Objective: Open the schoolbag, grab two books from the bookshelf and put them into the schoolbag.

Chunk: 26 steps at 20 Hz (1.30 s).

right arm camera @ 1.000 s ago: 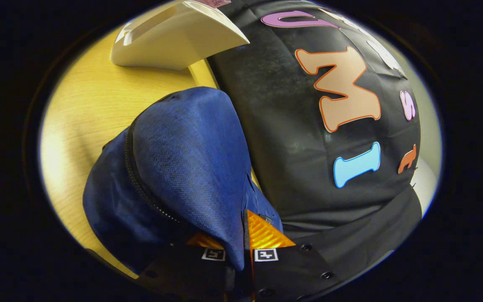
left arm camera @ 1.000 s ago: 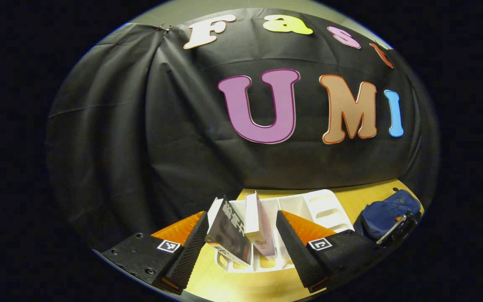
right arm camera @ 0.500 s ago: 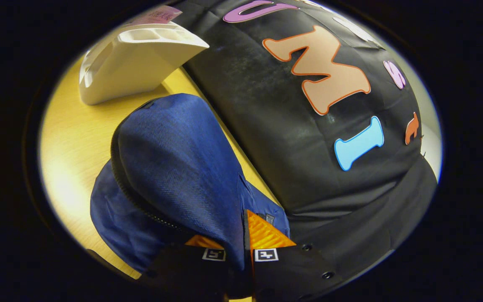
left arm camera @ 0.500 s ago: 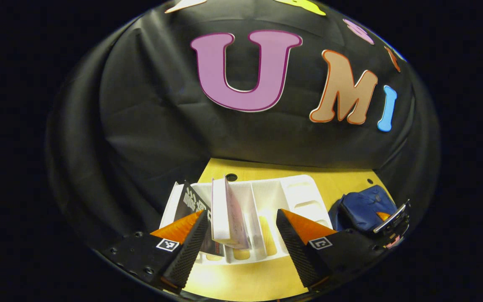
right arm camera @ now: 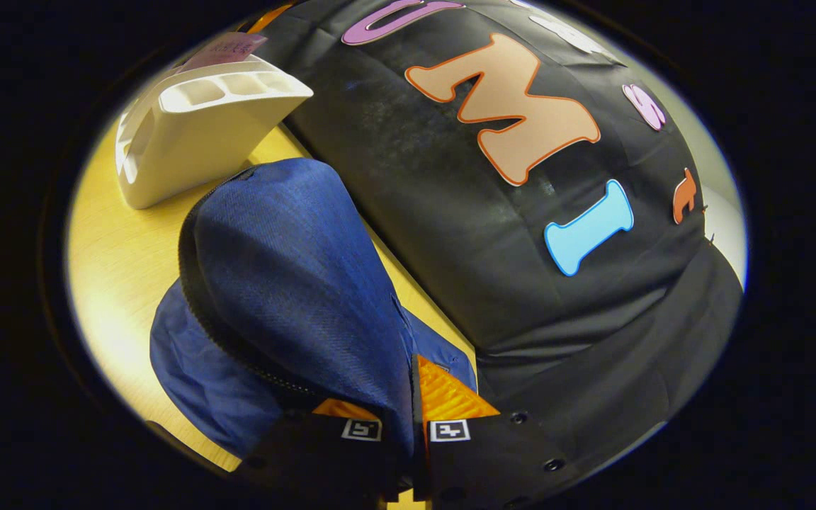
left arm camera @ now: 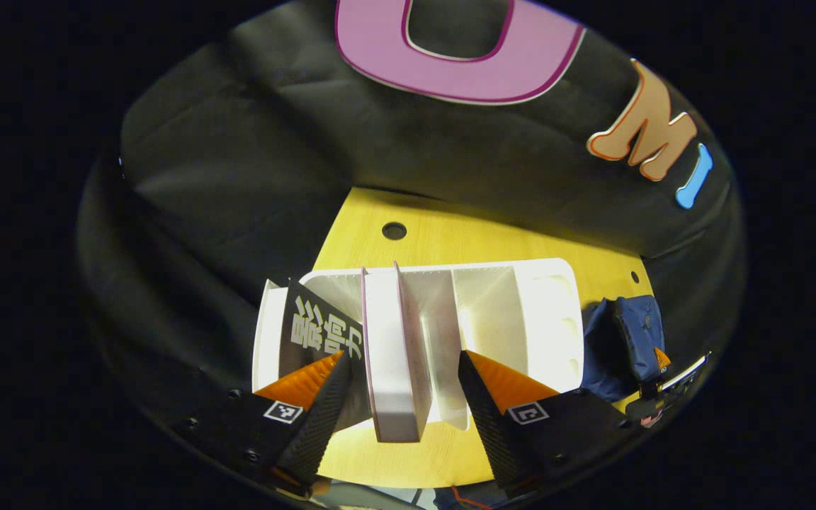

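In the left gripper view a white bookshelf [left arm camera: 542, 312] stands on the yellow table with two books in its slots: a dark-covered book [left arm camera: 319, 333] at the left and a thick white book [left arm camera: 394, 354] beside it. My left gripper [left arm camera: 397, 404] is open, its fingers on either side of the white book's near end, not pressing on it. The blue schoolbag [left arm camera: 627, 340] lies to the right of the shelf. In the right gripper view my right gripper [right arm camera: 404, 418] is shut on a fold of the blue schoolbag [right arm camera: 287, 283], holding its flap up along the zipper.
The bookshelf [right arm camera: 195, 134] stands just beyond the bag in the right gripper view. The booth's black cloth wall rises close behind the shelf and the bag. Two small round holes [left arm camera: 394, 230] are in the tabletop behind the shelf.
My left gripper has moved forward and tilted down over the shelf, so the white book now lies between its open fingers. The right gripper has kept its hold and shifted the bag flap slightly.
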### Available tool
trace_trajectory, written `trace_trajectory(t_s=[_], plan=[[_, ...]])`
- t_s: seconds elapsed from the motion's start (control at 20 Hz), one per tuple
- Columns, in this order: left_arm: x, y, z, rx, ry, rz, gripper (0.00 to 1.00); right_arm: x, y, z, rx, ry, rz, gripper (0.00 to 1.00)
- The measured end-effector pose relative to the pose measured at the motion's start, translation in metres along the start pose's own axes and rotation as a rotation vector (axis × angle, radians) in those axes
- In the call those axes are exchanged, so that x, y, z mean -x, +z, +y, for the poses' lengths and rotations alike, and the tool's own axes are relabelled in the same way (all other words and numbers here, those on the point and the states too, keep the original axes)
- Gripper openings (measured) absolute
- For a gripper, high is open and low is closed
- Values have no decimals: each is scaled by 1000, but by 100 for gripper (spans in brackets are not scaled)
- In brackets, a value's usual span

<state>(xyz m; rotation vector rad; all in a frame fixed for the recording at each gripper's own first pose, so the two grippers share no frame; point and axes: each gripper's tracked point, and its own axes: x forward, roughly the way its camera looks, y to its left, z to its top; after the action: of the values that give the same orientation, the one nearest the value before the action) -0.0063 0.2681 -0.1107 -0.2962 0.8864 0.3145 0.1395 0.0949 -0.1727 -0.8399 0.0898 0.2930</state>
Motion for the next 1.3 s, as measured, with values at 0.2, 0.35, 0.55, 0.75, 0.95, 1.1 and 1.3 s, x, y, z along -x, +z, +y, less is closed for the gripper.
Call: trace_trajectory(t_s=[0.2, 0.35, 0.55, 0.75, 0.95, 1.1, 1.3], plan=[[-27, -12, 5, 24, -10, 163, 80, -1, -1, 0, 0, 1, 9, 8], [-37, -18, -2, 30, -28, 240, 71, -2, -2, 5, 19, 5, 12, 8], [-53, -20, -10, 41, -22, 297, 54, -4, -4, 3, 6, 8, 18, 8], [-66, -26, -26, 67, -48, 350, 41, -5, -2, -4, -32, -3, 21, 8], [-78, -34, -33, 104, -50, 401, 42, -4, 0, -13, -59, -14, 22, 8], [-81, -39, -29, 130, -17, 442, 39, -2, 0, -16, -72, -19, 22, 8], [-76, -48, -28, 171, 9, 483, 41, -1, 1, -21, -99, -26, 20, 8]])
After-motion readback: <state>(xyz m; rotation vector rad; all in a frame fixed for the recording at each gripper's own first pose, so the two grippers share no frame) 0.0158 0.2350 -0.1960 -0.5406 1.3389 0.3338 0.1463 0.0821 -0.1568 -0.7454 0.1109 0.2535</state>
